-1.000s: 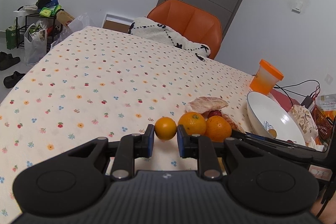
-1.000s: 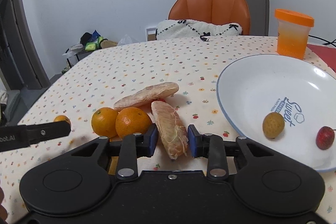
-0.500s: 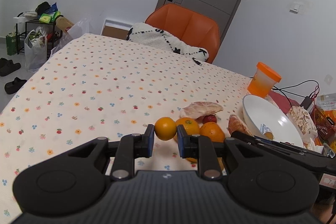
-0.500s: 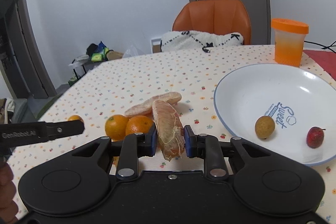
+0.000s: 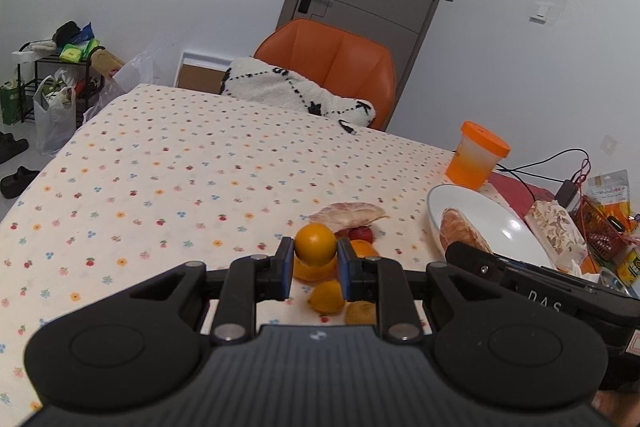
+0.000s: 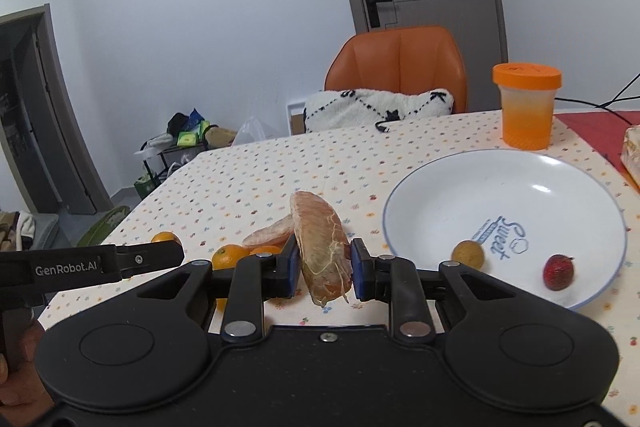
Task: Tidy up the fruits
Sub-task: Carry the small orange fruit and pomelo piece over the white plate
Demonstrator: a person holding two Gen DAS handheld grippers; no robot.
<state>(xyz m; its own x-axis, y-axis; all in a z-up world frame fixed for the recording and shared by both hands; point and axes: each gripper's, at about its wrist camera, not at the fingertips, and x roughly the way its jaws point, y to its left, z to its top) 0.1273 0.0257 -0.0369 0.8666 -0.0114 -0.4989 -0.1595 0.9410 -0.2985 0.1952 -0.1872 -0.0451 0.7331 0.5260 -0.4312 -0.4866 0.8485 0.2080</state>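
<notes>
Left gripper (image 5: 311,273) clamps one small orange (image 5: 315,245) above the desk (image 5: 168,163) while the right gripper (image 6: 324,273) grips one pomelo segment (image 6: 320,247) near the plate (image 6: 432,195), which holds just two small fruits, so about half remains: one segment, some four oranges.

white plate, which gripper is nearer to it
Right. The right gripper, shut on a pomelo segment, is beside the white plate; the left gripper, holding an orange, is farther left.
</notes>
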